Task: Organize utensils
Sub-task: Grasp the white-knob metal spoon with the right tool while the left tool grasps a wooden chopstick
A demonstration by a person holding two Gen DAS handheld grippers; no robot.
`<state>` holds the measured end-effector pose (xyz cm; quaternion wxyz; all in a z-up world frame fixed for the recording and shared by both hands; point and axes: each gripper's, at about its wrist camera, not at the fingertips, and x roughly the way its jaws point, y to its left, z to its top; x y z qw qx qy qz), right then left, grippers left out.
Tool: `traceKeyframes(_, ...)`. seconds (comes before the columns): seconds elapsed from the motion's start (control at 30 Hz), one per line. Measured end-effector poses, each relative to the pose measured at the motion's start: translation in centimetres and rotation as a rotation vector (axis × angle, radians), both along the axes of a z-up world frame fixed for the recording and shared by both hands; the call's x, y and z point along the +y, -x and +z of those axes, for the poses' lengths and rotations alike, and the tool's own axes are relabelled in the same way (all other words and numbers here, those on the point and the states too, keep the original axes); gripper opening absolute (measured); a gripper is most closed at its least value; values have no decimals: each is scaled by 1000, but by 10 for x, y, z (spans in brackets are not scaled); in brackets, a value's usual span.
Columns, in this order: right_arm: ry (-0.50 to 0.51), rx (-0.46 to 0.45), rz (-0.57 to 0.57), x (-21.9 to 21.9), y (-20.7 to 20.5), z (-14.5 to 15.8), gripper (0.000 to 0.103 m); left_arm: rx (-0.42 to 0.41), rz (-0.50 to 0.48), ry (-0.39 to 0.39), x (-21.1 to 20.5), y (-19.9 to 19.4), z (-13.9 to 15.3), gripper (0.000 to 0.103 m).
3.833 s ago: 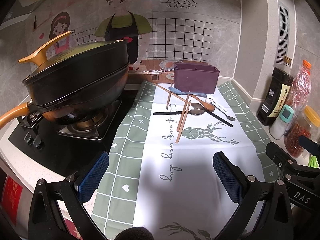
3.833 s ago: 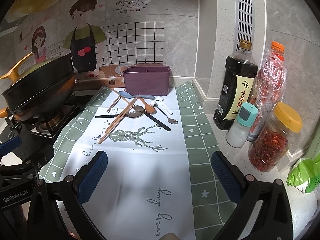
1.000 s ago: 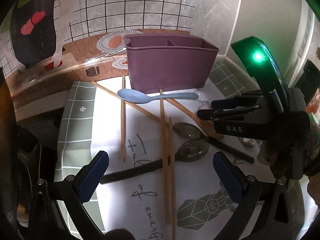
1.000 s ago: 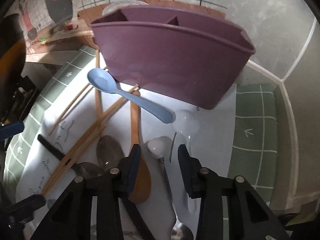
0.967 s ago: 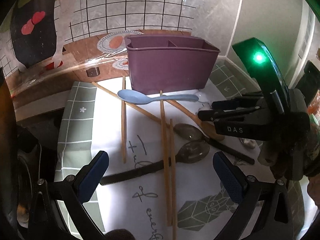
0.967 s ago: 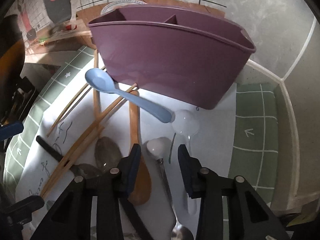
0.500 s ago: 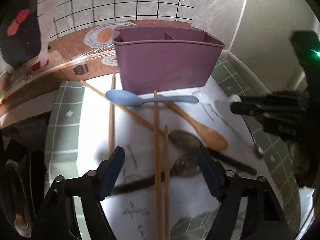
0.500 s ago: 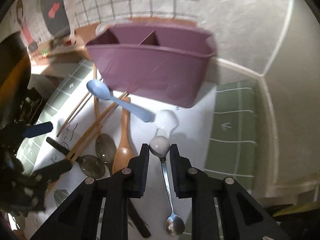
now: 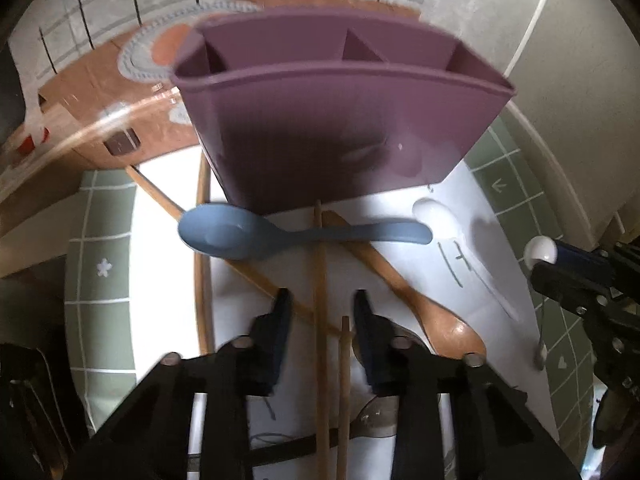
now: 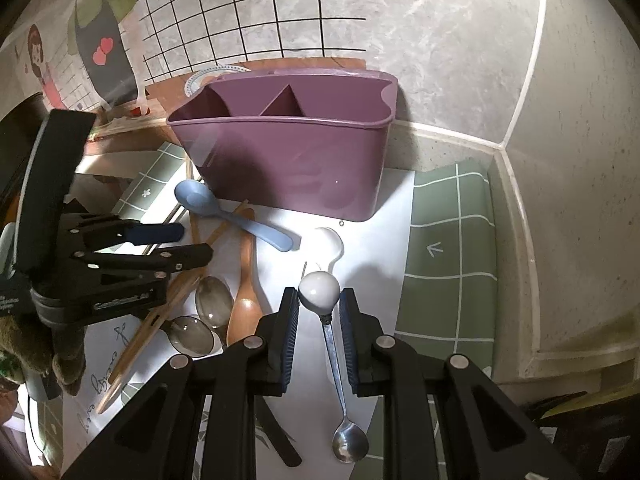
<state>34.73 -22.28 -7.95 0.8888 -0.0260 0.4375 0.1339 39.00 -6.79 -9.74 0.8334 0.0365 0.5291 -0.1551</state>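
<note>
My right gripper [image 10: 319, 312] is shut on the white knob of a metal spoon [image 10: 334, 364], held off the mat with its bowl hanging towards me. In the left wrist view that gripper [image 9: 554, 265] shows at the right edge. My left gripper [image 9: 322, 318] hovers low over the pile, its jaws closing with a wooden chopstick [image 9: 320, 264] between them, and the pads are not touching it. A second chopstick [image 9: 343, 368] lies just beside it. The purple divided caddy [image 9: 340, 132] [image 10: 288, 160] stands empty behind. A blue spoon [image 9: 224, 234] lies across the chopsticks.
A wooden spoon [image 9: 452, 328], a clear white spoon [image 10: 332, 240] and two grey black-handled spoons [image 10: 214, 300] lie on the white and green mat [image 10: 448, 240]. Walls meet in a corner close behind and right of the caddy. The left gripper [image 10: 192, 242] sits left of the pile.
My left gripper moved forward towards the caddy and its jaws narrowed around a chopstick. My right gripper closed on the white-knobbed spoon and lifted it off the mat.
</note>
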Motion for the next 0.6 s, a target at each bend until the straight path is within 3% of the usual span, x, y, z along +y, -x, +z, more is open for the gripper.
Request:
traceKeyframes(0.13,-11,-2,-21,-1,4,5,19,10,-9,11,-2,2,0,21)
traceKeyframes(0.23,-21,-26,-37,0,11,19,19,28,-8,26,1,2,0,10)
traceKeyframes(0.33,-26,-58,-44,4,20,38,19,52,12,111,10,8,5,0)
traceKeyframes(0.6,-50,-113,-7,21,42,64,19,-59,-7,172,28,63,44,0)
